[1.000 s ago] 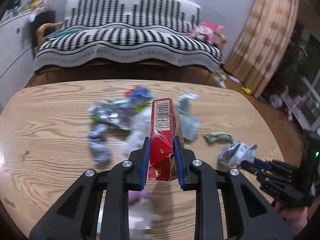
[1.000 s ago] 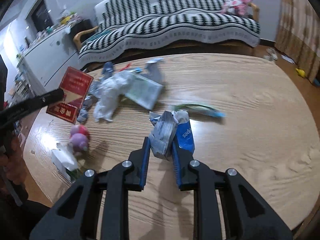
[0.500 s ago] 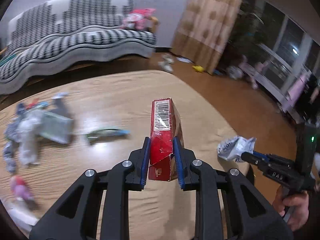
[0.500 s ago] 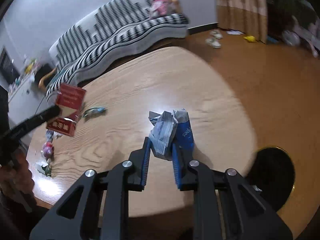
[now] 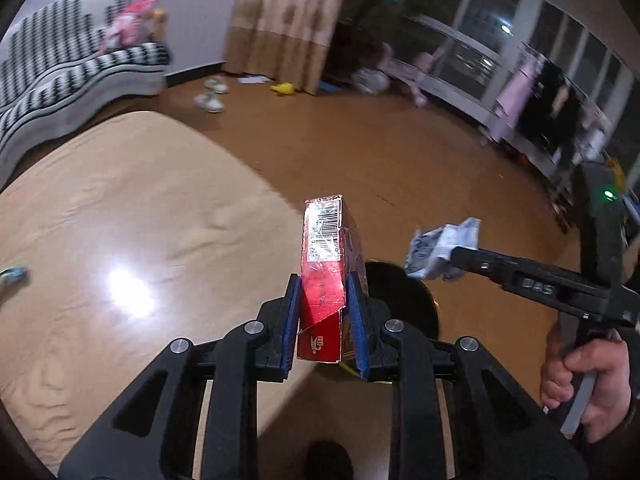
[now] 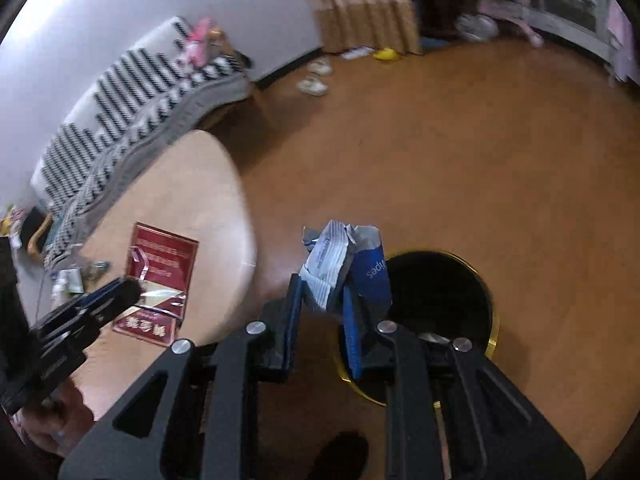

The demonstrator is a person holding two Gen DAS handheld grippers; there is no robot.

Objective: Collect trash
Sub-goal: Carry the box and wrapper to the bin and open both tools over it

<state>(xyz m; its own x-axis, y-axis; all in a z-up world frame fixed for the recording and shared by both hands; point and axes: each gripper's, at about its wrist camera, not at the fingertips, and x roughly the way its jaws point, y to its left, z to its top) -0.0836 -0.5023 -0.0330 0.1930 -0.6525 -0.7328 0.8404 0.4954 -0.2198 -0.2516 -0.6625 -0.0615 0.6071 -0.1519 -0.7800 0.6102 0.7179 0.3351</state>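
In my left gripper (image 5: 323, 312) the blue pads are clamped on the two broad faces of a red box (image 5: 323, 280). It stands on end between them, long axis running up and away along the fingers, its narrow barcoded edge facing the camera. My right gripper (image 6: 320, 304) is closed on a crumpled blue and white wrapper (image 6: 344, 264), which bunches upward out of the pads with its printed blue side turned to the right.

Just beyond both loads, on the brown floor (image 5: 400, 160), sits a round black bin (image 6: 440, 300) with a gold rim. The right wrist view looks almost straight into its open mouth, the wrapper overlapping its left edge. In the left wrist view the box hides most of it and only a dark arc (image 5: 404, 300) shows to the right of the box.

The left view alone shows the person's right hand (image 5: 588, 384) wrapped around the handle at the lower right, the tool reaching in toward the centre with the wrapper at its tip. The right view alone shows the box's broad red face (image 6: 160, 276), with the left tool angled up from the lower left.

Both tools tilt downward. The wooden table (image 5: 120, 220) lies to the left, and further back are a striped sofa (image 6: 132, 112) and curtains (image 5: 288, 12).
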